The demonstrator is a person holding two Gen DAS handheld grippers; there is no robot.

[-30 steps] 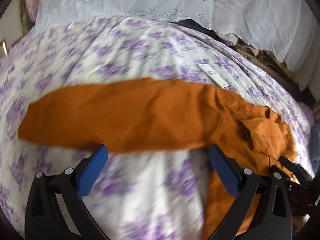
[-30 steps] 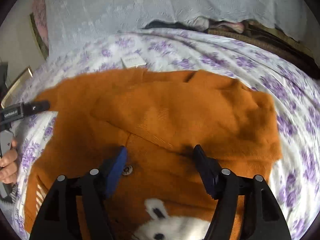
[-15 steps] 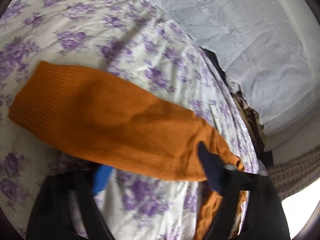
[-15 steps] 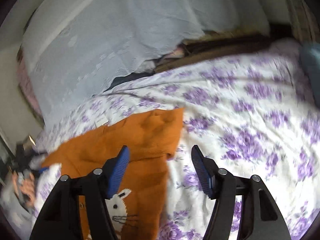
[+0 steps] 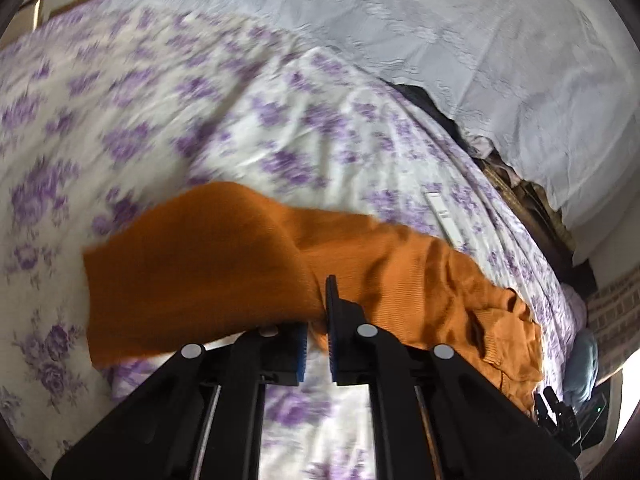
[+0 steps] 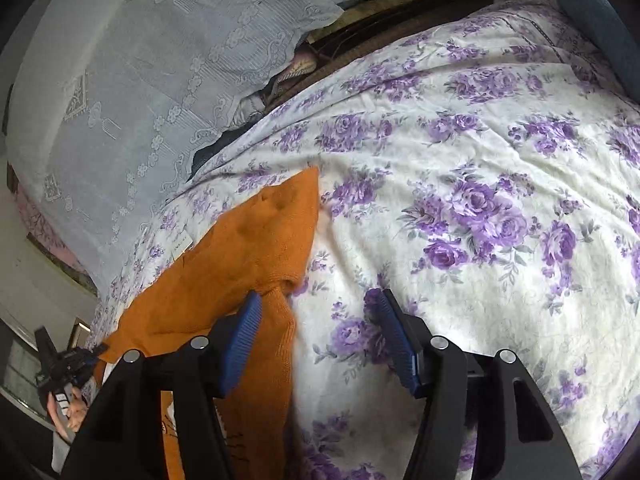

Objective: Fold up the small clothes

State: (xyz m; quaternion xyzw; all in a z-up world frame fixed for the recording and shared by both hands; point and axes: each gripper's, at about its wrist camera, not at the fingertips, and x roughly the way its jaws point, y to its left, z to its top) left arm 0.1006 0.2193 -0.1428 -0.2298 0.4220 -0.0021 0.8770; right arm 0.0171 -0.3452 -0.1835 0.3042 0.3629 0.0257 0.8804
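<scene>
Jaws of the left gripper [image 5: 318,320] were clenched on the orange sweater's sleeve [image 5: 208,264], the knit pinched between the blue pads and the cuff end draping off to the picture's left. Those of the right gripper [image 6: 316,336] stood apart and were closing, with nothing between them but the floral bedsheet [image 6: 480,184]; no cloth was pressed there.

The orange sweater [image 6: 240,272] lay on the bed, not on any counter. In the left wrist view its sleeve ran as a long band from the pinched spot across to the bunched body at the right, so the long axis lay crosswise to the left gripper's fingers. In the right wrist view the body's edge sat just beside the left-hand pad, with the garment stretching away to the lower left, so the cloth lay to that side of the right gripper rather than ahead of it.

As a judgement, the fold turned on the left hand: it already had the sleeve, and carrying it along that long axis toward the body would lay it over the torso. A small white tag [image 5: 444,216] lay on the sheet beyond the sweater.
</scene>
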